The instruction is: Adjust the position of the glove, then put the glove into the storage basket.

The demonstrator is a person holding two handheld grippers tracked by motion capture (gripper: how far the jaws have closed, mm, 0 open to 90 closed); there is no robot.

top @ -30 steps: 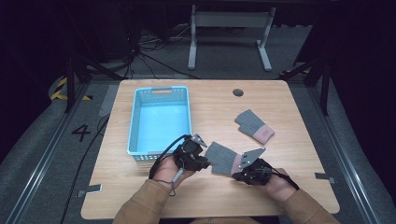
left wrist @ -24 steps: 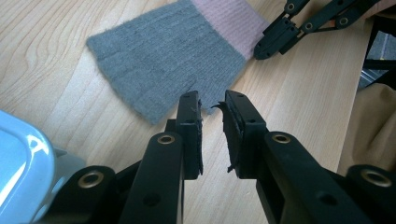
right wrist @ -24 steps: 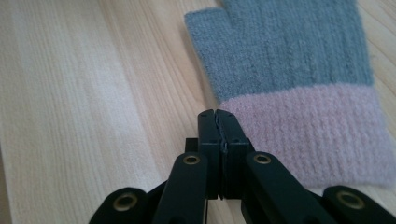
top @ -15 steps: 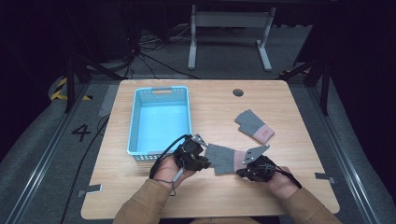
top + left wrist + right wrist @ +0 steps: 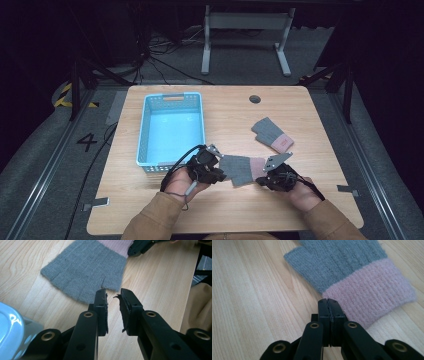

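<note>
— Looking past our left gripper point(image 5: 112, 293), jaws a little apart and empty, we see the glove point(image 5: 86, 275) lying flat just ahead, fingertips toward us.

— Our right gripper point(image 5: 328, 301), jaws closed with nothing between them, sits at its pink cuff point(image 5: 372, 290); the glove's length runs between our hands, with the blue basket point(image 5: 170, 129) beyond.

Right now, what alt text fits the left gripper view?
The left gripper, jaws slightly apart and empty, points at the finger end of a grey glove with a pink cuff lying flat on the wooden table. A blue basket's corner sits lower left.
</note>
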